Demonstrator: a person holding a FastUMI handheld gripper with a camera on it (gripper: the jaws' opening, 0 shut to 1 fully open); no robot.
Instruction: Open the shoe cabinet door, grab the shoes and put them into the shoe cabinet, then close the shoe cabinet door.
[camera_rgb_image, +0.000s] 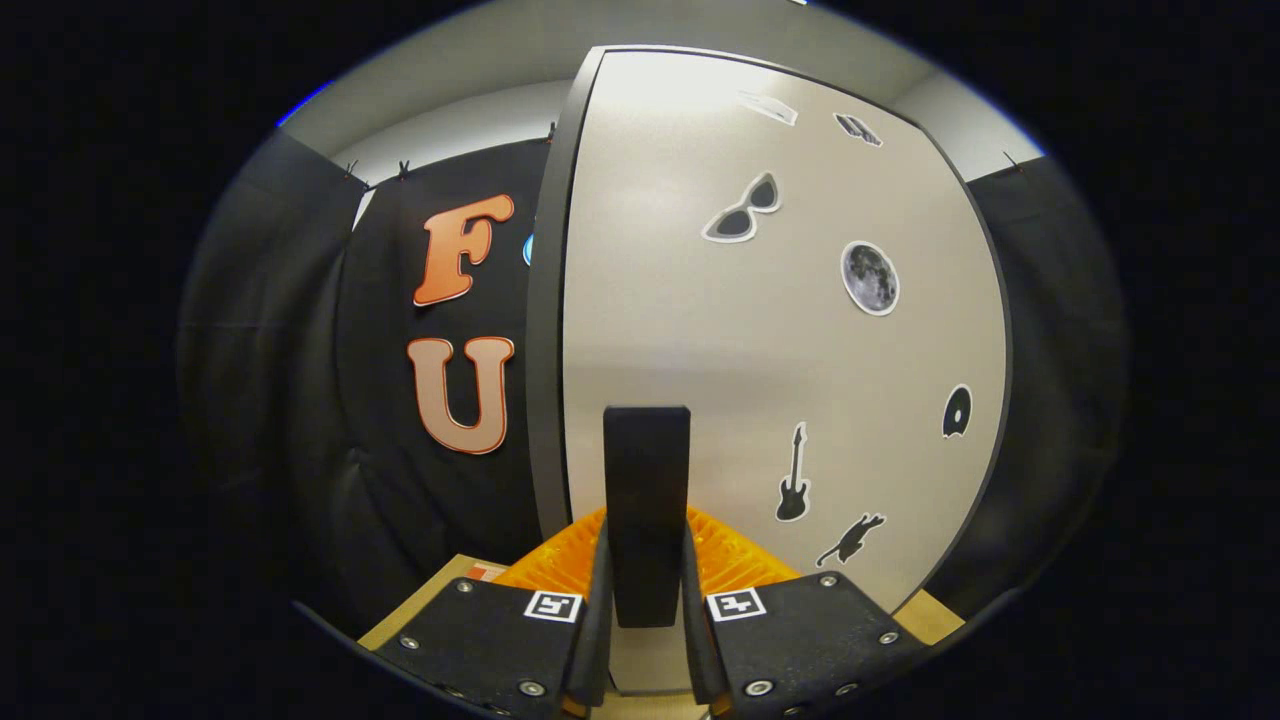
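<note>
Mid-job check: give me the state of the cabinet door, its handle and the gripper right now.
Pale grey shoe cabinet door with stickers: closed or barely ajar, cannot tell which.
Black upright bar handle: clamped between the fingers.
Hand-held gripper: shut on the handle, both fingers pressing its sides.

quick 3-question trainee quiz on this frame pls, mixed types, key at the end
1. True or false: the gripper is shut on the black door handle.
2. Which sticker on the cabinet door lies nearest the handle? A) moon B) guitar C) sunglasses
3. Fill in: the door panel stands ____ the fingers, closed or open?

Key: 1 true; 2 B, the guitar sticker; 3 just beyond, cannot tell from this view.
</note>
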